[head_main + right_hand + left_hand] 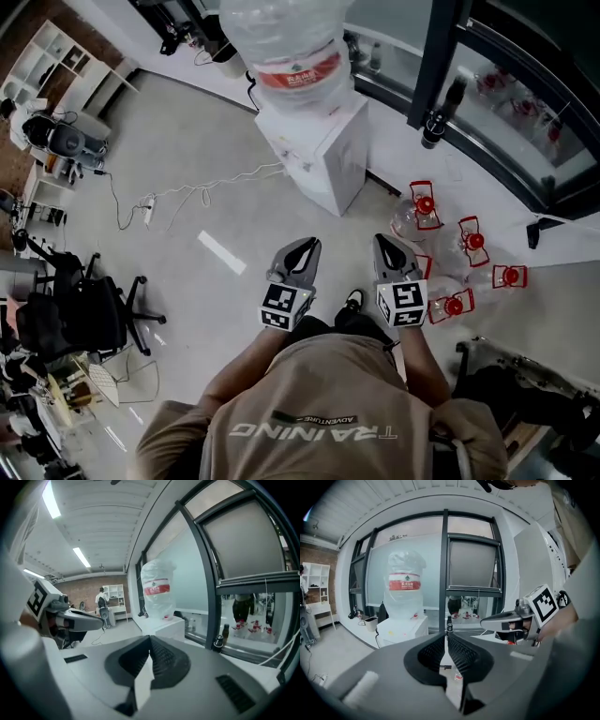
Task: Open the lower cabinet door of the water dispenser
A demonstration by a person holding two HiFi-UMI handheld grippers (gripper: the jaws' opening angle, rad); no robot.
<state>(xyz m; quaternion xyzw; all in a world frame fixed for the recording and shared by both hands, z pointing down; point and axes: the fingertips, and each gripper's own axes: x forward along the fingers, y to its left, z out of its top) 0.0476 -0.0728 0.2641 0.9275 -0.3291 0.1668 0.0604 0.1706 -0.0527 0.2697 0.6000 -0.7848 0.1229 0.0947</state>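
The white water dispenser stands on the floor ahead of me with a big clear bottle with a red label on top. From above I cannot make out its lower cabinet door. My left gripper and right gripper hang side by side over the floor, well short of the dispenser, both shut and empty. In the left gripper view the shut left gripper points right of the dispenser, with the right gripper alongside. In the right gripper view the shut right gripper points toward the dispenser.
Several empty bottles with red caps lie on the floor right of the dispenser. A dark window frame runs behind, with a dark bottle at its foot. A power strip and cable lie left; an office chair stands farther left.
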